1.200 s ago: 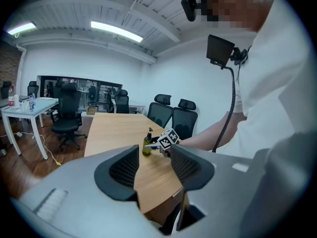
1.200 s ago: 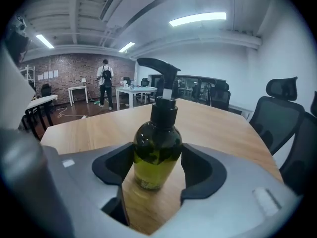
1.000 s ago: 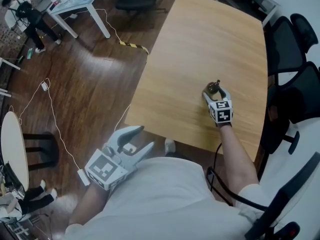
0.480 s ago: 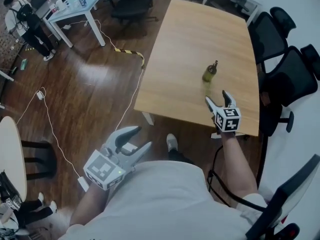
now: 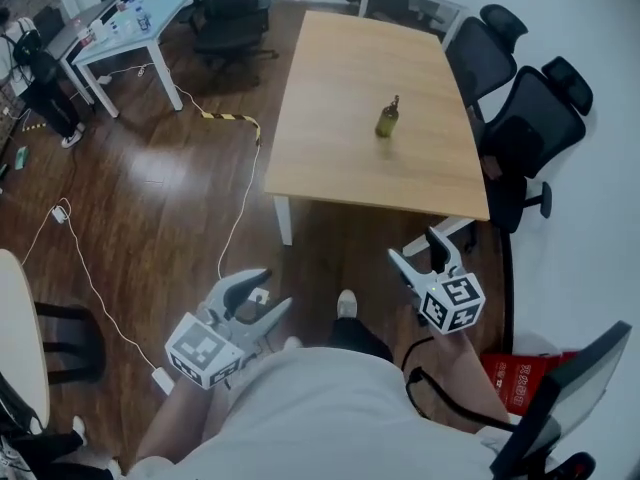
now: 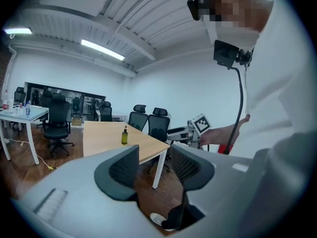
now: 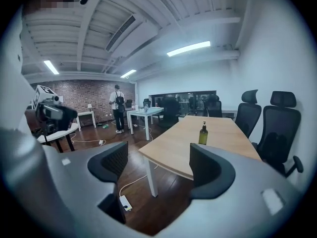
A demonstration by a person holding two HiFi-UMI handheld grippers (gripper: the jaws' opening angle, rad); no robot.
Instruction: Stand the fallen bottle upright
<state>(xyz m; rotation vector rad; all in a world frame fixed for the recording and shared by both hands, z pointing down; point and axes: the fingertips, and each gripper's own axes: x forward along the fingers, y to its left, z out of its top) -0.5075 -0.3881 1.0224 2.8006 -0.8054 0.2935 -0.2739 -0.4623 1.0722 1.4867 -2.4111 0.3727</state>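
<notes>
A small olive-green bottle (image 5: pixel 387 119) with a dark pump top stands upright on the wooden table (image 5: pixel 340 148), alone near its right side. It shows far off in the left gripper view as the bottle (image 6: pixel 124 135) and in the right gripper view as the bottle (image 7: pixel 203 133). My right gripper (image 5: pixel 417 252) hangs open, well short of the table's near edge, with nothing between its fingers. My left gripper (image 5: pixel 260 295) is open too, low over the floor at my left side, and holds nothing.
Black office chairs (image 5: pixel 525 118) line the table's right side and far end. A white desk (image 5: pixel 120 28) with small items stands at the far left, where a person (image 5: pixel 40 73) stands. White cables (image 5: pixel 90 268) trail across the dark wood floor. A red object (image 5: pixel 525 378) lies at the lower right.
The right gripper has let go of the bottle, which now stands upright on the table. I have backed away, so both grippers are now off the table over the floor.
</notes>
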